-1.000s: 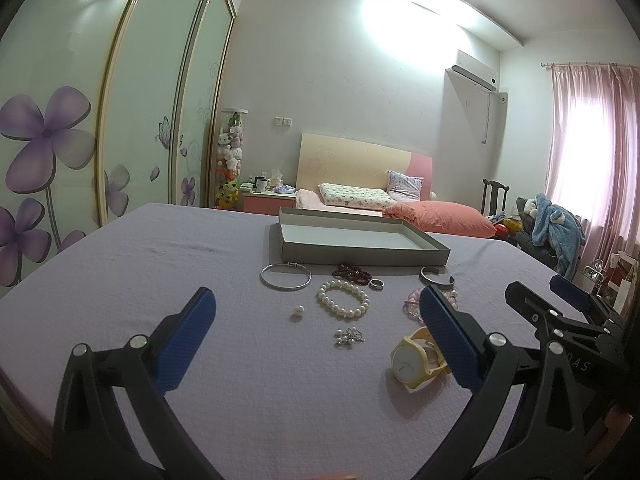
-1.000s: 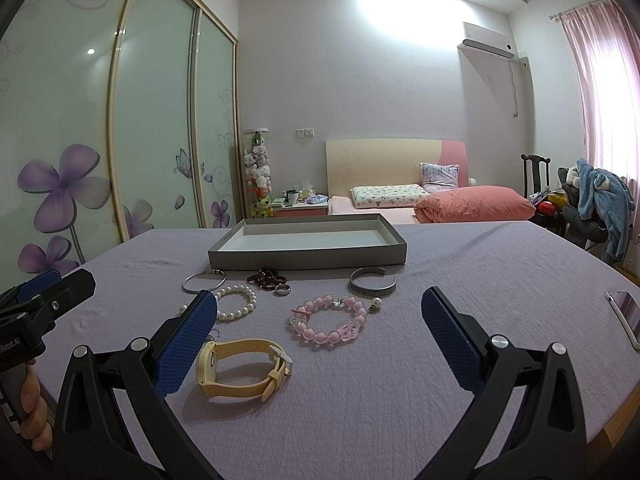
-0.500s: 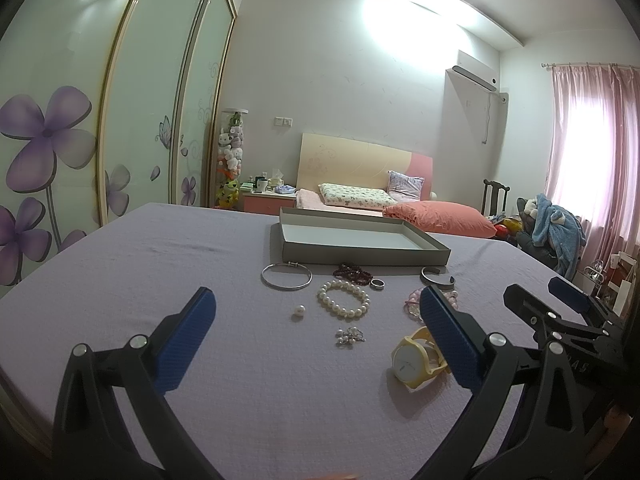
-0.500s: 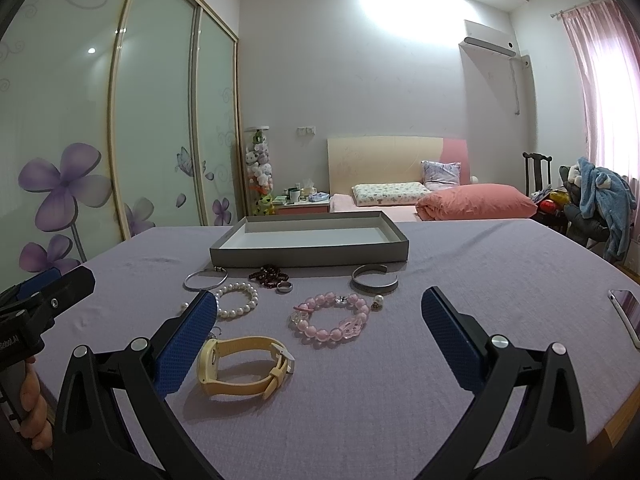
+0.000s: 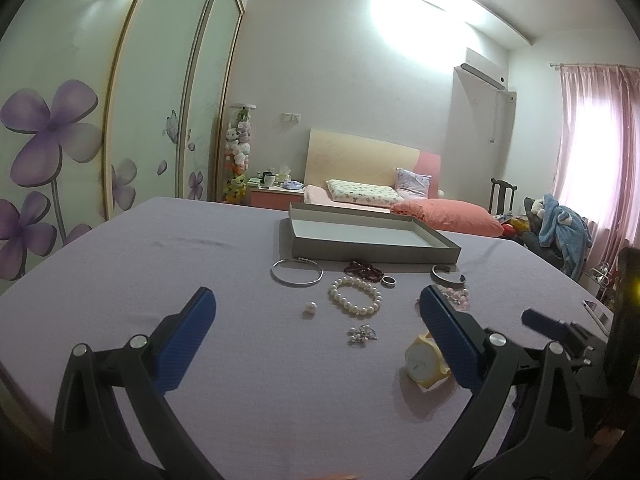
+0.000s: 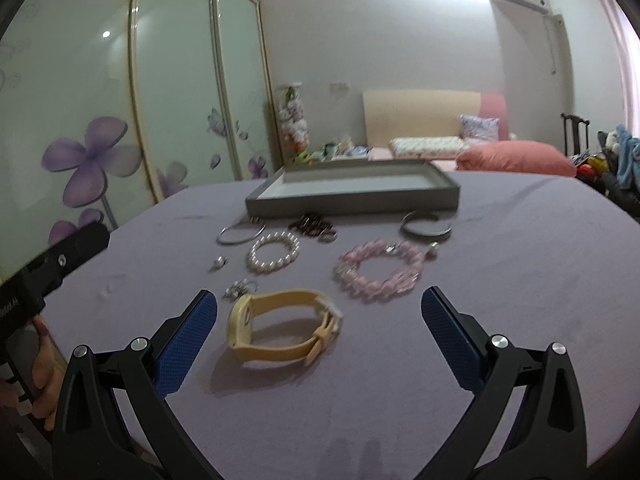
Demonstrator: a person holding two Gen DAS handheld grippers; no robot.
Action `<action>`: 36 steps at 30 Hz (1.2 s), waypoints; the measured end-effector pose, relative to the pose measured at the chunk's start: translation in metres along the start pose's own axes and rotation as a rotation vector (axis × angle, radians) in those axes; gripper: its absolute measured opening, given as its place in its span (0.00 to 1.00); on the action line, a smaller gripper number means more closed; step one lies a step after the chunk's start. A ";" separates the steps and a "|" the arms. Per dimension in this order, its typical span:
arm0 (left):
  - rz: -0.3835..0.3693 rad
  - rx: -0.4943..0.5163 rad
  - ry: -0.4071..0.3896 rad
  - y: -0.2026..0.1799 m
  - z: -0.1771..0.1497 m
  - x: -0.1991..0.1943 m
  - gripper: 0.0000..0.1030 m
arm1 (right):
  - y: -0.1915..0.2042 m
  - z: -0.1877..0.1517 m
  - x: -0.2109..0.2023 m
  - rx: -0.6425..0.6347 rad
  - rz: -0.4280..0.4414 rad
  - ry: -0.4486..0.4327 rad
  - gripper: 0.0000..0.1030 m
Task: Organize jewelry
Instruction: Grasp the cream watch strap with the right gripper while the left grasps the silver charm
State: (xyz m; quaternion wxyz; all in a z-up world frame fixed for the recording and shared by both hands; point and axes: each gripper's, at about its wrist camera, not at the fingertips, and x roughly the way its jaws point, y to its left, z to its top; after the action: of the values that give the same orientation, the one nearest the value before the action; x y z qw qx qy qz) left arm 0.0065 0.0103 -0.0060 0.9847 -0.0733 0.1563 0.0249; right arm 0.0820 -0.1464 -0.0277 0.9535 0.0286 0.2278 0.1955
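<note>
Yellow watch [image 6: 280,324] on my lilac bench [image 6: 520,300], standing on edge, strap loop's long axis running left-right, face toward the left. My right tool [image 6: 319,318] hangs wide open around it, touching nothing; left tool [image 5: 316,340] also open, empty. Pearl bracelet [image 5: 355,296], pink bead bracelet [image 6: 380,274], bangle [image 5: 297,273] lie before the grey tray [image 5: 372,249]. Bare cloth to the right.

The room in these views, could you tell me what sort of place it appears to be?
Most likely a home bedroom: a bed with pillows stands against the far wall, a sliding wardrobe with flower-printed doors lines the left, and pink curtains cover the window.
</note>
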 end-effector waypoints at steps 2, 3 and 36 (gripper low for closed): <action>0.003 -0.002 -0.001 0.002 0.000 0.001 0.96 | 0.003 -0.001 0.002 -0.008 0.008 0.021 0.98; 0.004 -0.004 -0.001 0.003 0.000 0.001 0.96 | 0.003 -0.001 0.006 -0.012 0.011 0.029 0.98; -0.016 0.004 0.102 0.005 0.003 0.034 0.96 | -0.017 0.002 0.058 0.111 -0.025 0.326 0.12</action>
State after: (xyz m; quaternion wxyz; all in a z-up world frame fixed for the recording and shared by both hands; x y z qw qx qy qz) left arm 0.0392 0.0163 -0.0142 0.9757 -0.0735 0.2059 0.0131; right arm 0.1368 -0.1396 -0.0531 0.9033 0.0461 0.3901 0.1727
